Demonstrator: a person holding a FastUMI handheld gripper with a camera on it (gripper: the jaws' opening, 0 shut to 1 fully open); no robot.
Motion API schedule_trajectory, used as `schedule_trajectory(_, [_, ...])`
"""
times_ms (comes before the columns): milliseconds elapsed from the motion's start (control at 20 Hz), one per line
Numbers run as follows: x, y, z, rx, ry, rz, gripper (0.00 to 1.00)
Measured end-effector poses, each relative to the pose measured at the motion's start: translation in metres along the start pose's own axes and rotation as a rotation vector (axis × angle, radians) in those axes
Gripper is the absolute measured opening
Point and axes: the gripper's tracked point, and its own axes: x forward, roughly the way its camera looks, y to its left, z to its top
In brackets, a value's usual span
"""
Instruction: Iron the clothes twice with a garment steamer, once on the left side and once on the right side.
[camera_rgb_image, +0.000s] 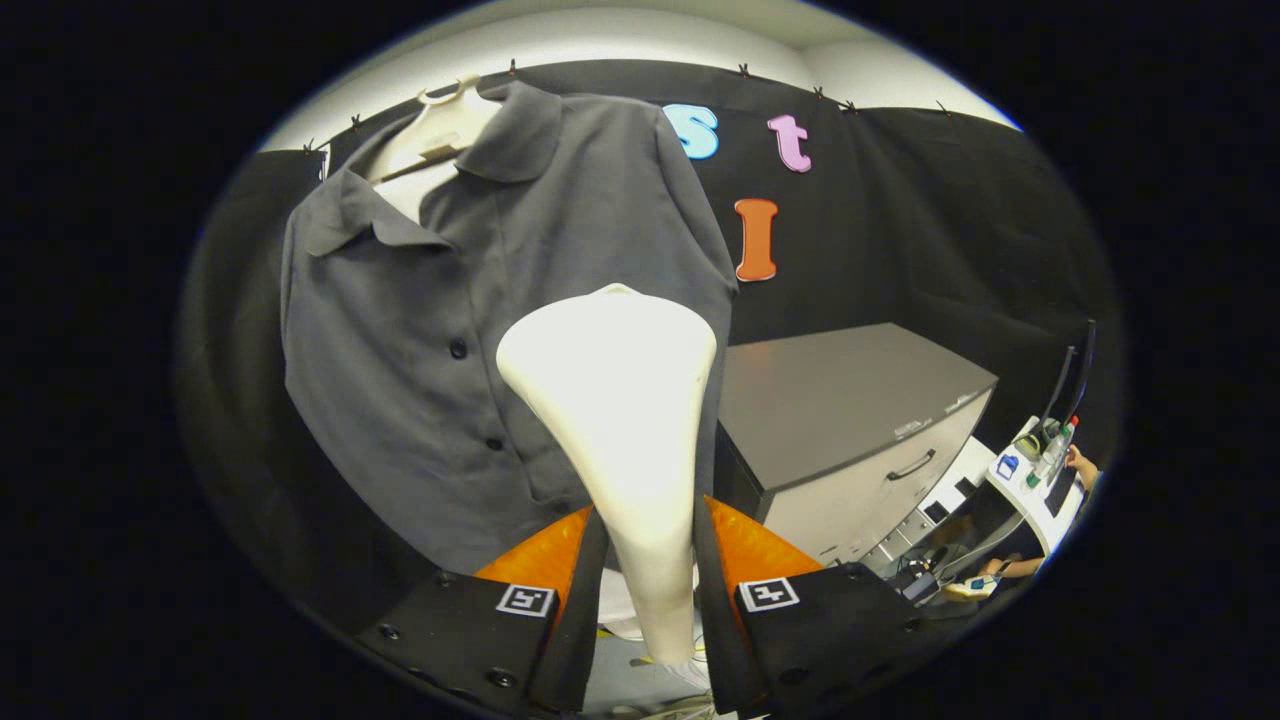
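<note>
Gripper fingers are clamped on the narrow neck of the cream plastic garment steamer, whose broad head rises just ahead of them. Beyond that head hangs the dark grey buttoned shirt on a pale hanger; whether head and cloth touch cannot be told. A grey cabinet stands off to the right. Since the neck looks smooth and tapered, the steamer could twist or slip during a stroke. The loose shirt may swing away or bunch at its buttons.
</note>
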Motion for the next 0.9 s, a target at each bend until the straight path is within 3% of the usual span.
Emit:
schedule_trajectory(500, [-0.023, 0.112, 0.055, -0.060, -0.087, 0.104, 0.53])
schedule_trajectory(900, [-0.008, 0.180, 0.051, -0.119, -0.069, 0.174, 0.53])
